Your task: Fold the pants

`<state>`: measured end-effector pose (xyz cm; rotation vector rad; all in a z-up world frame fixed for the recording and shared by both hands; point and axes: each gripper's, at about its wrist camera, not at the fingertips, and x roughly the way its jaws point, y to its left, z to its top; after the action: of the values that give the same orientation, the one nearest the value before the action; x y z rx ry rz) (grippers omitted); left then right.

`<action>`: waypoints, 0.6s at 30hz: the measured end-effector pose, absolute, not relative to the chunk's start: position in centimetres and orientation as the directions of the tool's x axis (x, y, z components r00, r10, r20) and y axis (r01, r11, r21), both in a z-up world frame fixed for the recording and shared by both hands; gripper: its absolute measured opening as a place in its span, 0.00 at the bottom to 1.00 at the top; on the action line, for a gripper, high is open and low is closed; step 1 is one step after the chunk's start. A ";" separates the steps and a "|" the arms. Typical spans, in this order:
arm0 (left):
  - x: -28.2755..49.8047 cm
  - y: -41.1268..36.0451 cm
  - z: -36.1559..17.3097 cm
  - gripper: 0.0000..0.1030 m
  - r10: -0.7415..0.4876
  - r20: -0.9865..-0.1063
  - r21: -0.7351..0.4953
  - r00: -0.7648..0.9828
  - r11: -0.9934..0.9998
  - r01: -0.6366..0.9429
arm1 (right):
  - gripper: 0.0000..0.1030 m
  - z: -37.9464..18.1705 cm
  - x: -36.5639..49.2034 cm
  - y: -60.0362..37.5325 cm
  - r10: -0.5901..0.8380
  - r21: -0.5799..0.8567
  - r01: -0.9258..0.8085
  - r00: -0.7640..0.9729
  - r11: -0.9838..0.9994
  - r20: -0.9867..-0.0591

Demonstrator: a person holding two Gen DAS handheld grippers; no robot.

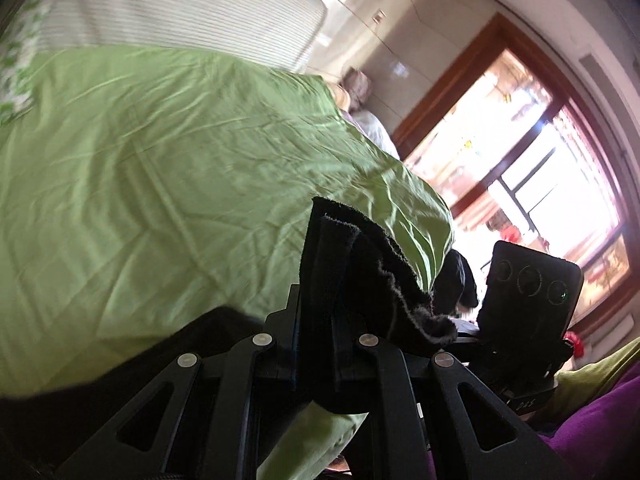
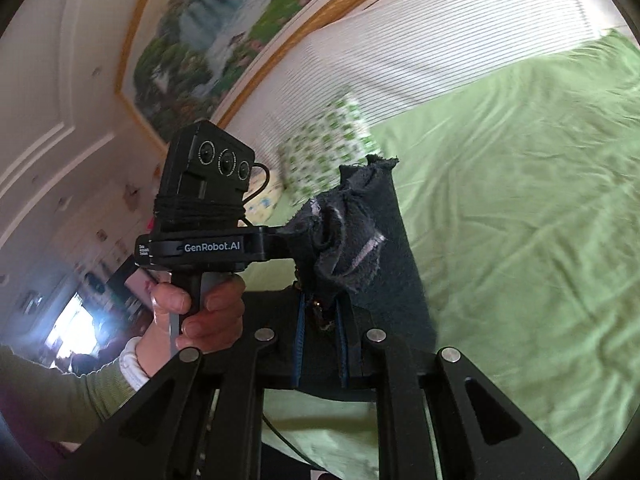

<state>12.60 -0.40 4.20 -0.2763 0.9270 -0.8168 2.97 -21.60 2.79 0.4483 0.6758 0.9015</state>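
Right wrist view: the right gripper (image 2: 320, 312) is clenched on a frayed edge of the dark pants (image 2: 348, 236), lifted above the green bedsheet (image 2: 520, 200). The left gripper (image 1: 320, 280) likewise pinches a frayed edge. With such shallow bites, the cloth could slip free or the fold go crooked.

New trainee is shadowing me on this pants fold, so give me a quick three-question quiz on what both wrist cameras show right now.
1. True or false: the left tongs are shut on the black frayed-edged fabric pants.
2. What covers the bed beneath the pants?
A. wrinkled light green cotton sheet
B. purple blanket
C. bare mattress
3. In the right wrist view, the right tongs pinch the pants; which object stands on the other handheld unit beside them?

Key: 1 true. 2 A. 3 A black boxy three-lens camera module.
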 end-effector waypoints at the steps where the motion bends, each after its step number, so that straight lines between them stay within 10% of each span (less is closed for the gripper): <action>1: 12.3 0.5 3.8 0.10 -0.727 -0.595 -0.549 0.343 0.679 0.488 | 0.14 2.6 3.1 -20.6 0.839 0.609 -0.579 0.419 0.542 -0.348; 18: 10.0 9.3 -4.3 0.10 -0.705 -0.581 -0.673 0.407 0.697 0.247 | 0.14 -3.1 4.9 -12.5 0.875 0.642 -0.607 0.217 0.468 -0.432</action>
<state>10.01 9.32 -4.25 -0.5383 0.9787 -0.6378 4.89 -12.53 -3.07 0.3709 0.8551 1.0595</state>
